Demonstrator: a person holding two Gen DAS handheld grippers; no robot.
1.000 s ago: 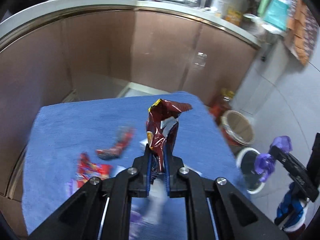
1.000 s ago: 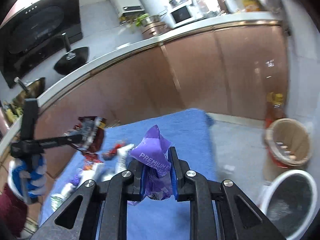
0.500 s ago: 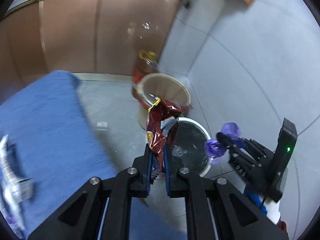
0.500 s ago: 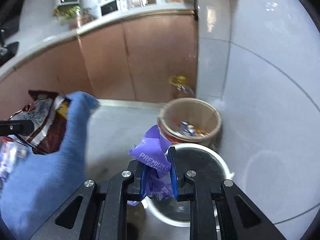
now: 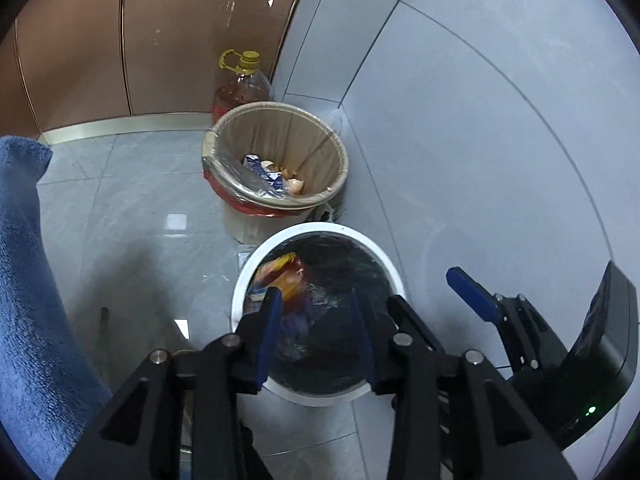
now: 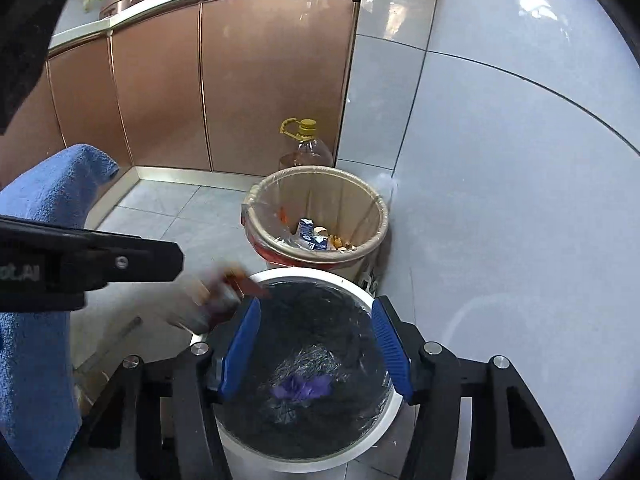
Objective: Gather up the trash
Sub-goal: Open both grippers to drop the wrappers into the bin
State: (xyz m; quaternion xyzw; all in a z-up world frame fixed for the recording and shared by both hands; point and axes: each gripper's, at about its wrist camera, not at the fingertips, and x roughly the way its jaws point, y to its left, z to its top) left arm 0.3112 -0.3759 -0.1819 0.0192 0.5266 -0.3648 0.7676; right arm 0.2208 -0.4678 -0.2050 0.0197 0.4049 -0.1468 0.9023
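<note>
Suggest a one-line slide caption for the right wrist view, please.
Right gripper opening over the white bin, purple wrapper already inside.

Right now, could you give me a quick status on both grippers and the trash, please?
Left gripper, right gripper opening, empty. Purple wrapper in white bin; red snack bag dropping in. Nothing blocking.

Readable text: 1 partial marking only

In the right wrist view, the black body of the left tongs (image 6: 92, 266) carries white lettering at the frame's left edge that reads roughly "ot.AI", its start cut off. The blue-and-white cartons (image 6: 310, 234) in the beige lined bin (image 6: 372, 200) bear print too small to read; the falling wrapper (image 6: 224, 292) is blurred.
</note>
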